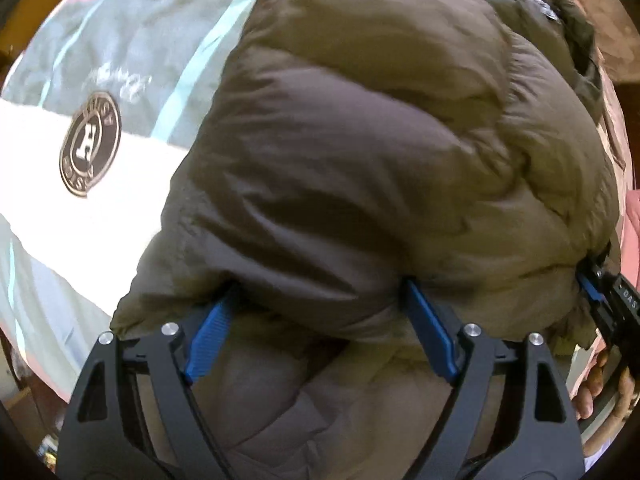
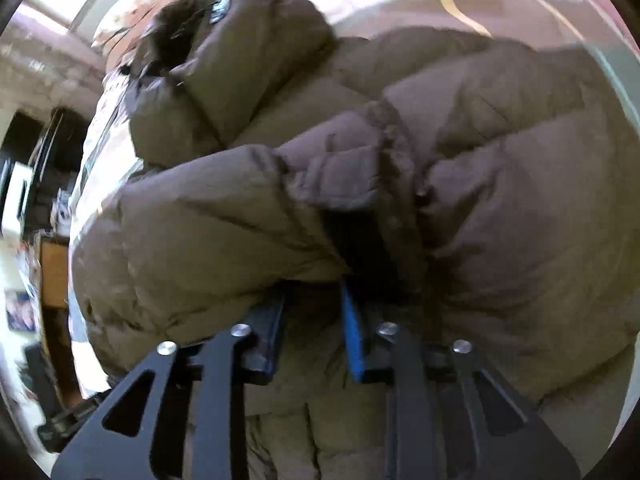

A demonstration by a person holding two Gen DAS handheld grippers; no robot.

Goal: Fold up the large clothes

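Observation:
A big brown puffer jacket point(image 1: 360, 152) lies bunched on a bed and fills both views point(image 2: 440, 140). Its dark hood or collar sits at the far end point(image 1: 560, 28). My left gripper point(image 1: 316, 292) has its blue-padded jaws wide apart, and a thick fold of the jacket bulges between them; the fingertips are hidden under the fabric. My right gripper point(image 2: 312, 280) has its jaws close together on a fold of the jacket, tips buried in it. The right gripper also shows at the right edge of the left wrist view point(image 1: 600, 292), against the jacket's side.
The bedspread point(image 1: 100, 80) under the jacket is grey, white and pink with a round brown logo point(image 1: 90, 144). In the right wrist view, furniture and clutter point(image 2: 36, 184) stand past the bed's left edge. A hand point(image 1: 600, 384) holds the right gripper.

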